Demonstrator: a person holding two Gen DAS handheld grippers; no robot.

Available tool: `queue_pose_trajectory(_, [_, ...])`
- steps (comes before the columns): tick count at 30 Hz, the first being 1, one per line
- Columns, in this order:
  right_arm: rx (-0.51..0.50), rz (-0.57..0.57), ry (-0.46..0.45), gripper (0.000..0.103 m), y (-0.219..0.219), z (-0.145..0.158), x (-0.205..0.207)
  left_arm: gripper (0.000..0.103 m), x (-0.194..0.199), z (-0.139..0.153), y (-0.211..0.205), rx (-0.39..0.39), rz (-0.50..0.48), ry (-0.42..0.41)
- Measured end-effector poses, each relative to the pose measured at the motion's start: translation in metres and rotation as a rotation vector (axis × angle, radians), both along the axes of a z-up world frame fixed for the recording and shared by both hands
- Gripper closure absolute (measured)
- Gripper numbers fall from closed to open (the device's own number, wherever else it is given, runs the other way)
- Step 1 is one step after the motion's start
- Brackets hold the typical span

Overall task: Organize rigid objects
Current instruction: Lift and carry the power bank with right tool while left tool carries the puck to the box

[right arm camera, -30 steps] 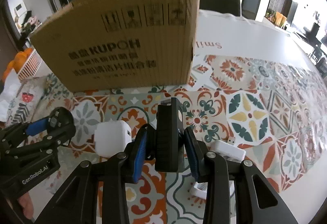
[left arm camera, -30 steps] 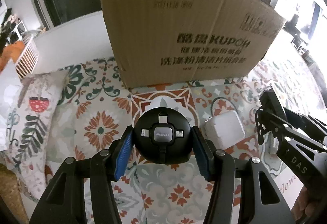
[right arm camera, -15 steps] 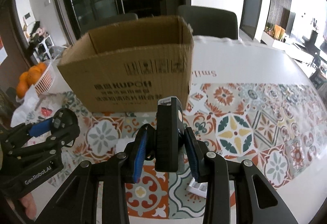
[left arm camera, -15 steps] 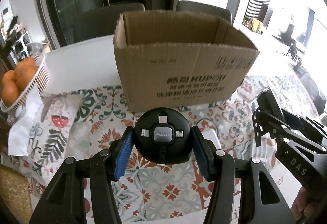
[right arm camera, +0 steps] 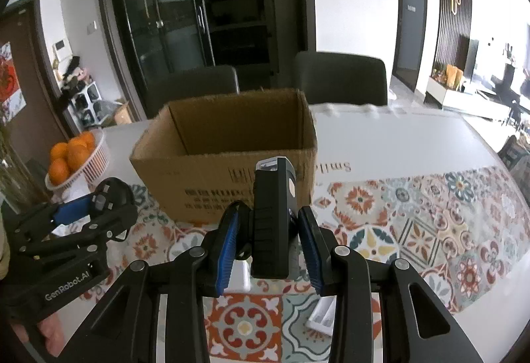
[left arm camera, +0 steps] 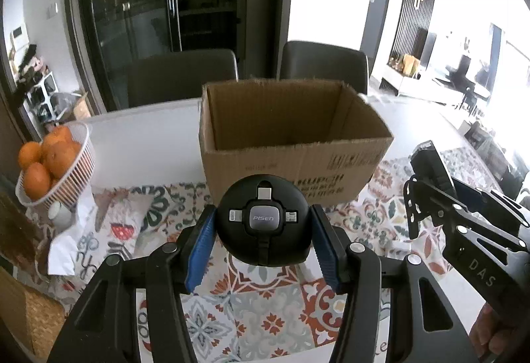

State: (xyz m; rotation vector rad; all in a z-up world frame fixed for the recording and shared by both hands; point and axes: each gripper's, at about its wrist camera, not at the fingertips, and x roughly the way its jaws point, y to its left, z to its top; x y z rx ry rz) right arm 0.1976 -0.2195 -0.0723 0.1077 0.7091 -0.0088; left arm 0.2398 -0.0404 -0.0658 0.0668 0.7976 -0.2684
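My left gripper (left arm camera: 263, 232) is shut on a round black PISEN cable adapter (left arm camera: 264, 223), held above the patterned mat in front of the open cardboard box (left arm camera: 291, 141). My right gripper (right arm camera: 270, 233) is shut on a flat black device (right arm camera: 272, 217) standing on edge, also held in front of the box (right arm camera: 228, 164). The box's inside walls show bare; its floor is hidden. The right gripper shows at the right of the left wrist view (left arm camera: 430, 197); the left gripper shows at the left of the right wrist view (right arm camera: 89, 213).
A white basket of oranges (left arm camera: 71, 164) stands at the far left on the white table (left arm camera: 142, 147). A folded patterned cloth (left arm camera: 109, 230) lies left of the mat. A white block (right arm camera: 240, 273) and a white tray piece (right arm camera: 323, 313) lie under the right gripper. Two dark chairs (left arm camera: 324, 68) stand behind the table.
Both grippers have risen with their objects. The box, seen side-on before, is now seen from above its rim with its opening showing.
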Motion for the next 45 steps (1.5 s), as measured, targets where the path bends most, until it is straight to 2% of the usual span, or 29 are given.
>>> queue_pose_trajectory(10, [0.01,0.012,-0.085,0.066,0.0,0.033,-0.002,0.048,0.0,0.04,-0.002,-0.019,-0.007,-0.085])
queue_pose_trajectory(21, [0.016,0.025,-0.15,0.066,0.001,0.06,0.009,0.048,0.014,0.065,-0.005,-0.033,-0.011,-0.144])
queue_pose_trajectory(36, [-0.027,0.053,-0.187,0.066,0.006,0.085,0.042,0.048,0.05,0.083,-0.009,-0.04,-0.007,-0.142])
queue_pose_trajectory(45, [-0.056,0.074,-0.155,0.066,0.008,0.09,0.071,0.048,0.075,0.083,-0.012,-0.03,-0.007,-0.096])
